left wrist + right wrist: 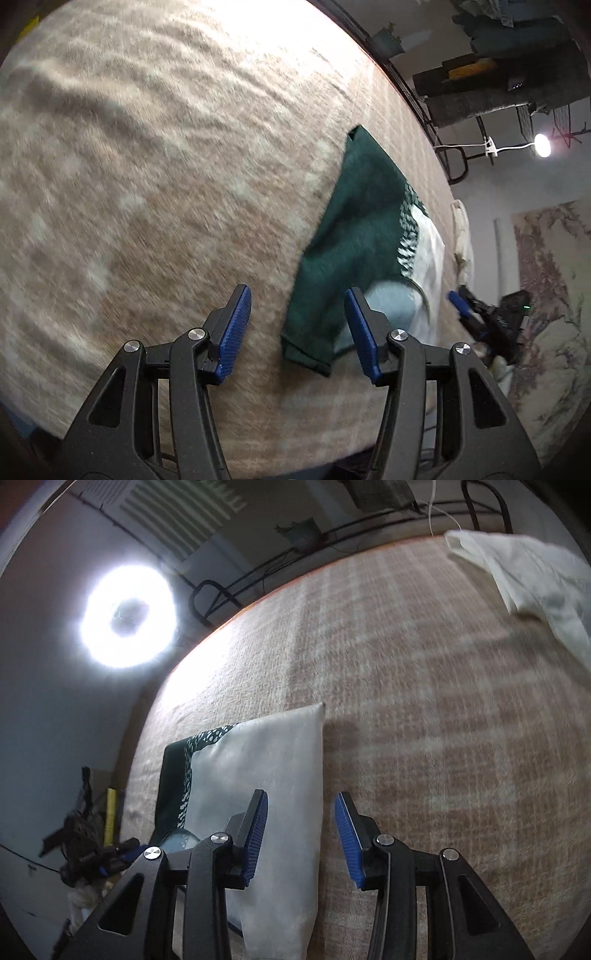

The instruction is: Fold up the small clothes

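Left wrist view shows the folded green and white garment (354,236) lying flat on the beige blanket (147,184), so the left gripper (297,336) is released; the right gripper (301,834) is also empty above its white edge, probably because this fold is finished

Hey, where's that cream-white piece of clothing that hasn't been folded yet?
The cream-white garment lies crumpled at the upper right of the right wrist view, near the blanket's far edge, well apart from the folded green-and-white garment.
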A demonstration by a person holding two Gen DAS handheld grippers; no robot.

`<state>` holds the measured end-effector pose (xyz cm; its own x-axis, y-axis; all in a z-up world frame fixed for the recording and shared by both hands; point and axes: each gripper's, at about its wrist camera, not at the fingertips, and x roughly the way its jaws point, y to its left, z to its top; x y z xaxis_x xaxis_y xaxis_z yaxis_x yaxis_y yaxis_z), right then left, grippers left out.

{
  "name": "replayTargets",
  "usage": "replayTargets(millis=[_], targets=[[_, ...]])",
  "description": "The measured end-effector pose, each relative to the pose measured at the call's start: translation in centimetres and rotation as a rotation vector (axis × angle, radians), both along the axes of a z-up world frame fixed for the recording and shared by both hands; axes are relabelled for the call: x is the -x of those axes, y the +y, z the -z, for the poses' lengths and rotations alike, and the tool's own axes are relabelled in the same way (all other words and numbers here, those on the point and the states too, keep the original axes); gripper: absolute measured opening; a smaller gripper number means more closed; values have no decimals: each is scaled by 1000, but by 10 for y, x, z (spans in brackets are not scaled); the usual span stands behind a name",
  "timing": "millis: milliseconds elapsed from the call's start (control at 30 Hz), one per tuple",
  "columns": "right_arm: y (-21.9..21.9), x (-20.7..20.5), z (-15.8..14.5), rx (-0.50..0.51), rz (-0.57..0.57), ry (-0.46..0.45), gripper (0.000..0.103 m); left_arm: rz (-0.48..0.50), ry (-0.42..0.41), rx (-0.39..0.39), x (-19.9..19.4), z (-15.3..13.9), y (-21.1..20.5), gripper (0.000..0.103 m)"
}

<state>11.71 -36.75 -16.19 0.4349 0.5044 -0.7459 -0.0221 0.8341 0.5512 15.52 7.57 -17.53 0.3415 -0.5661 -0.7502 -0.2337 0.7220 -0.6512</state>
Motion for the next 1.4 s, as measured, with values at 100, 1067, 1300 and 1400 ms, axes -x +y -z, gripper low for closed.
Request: replayTargets(millis=[100, 1067, 1300, 1400], targets=[[-3, -1, 13, -21, 8, 43, 41, 6, 24, 41, 5, 3, -6, 54], [59, -26, 19, -11, -39, 14, 3, 110, -172, -161, -16, -40, -74, 6], [63, -22, -19, -5, -47, -80, 2, 112, -240, -144, -16, -64, -82, 6], [65, -20, -31, 7, -56, -104, 2, 134, -268, -151, -19, -72, -96, 5]])
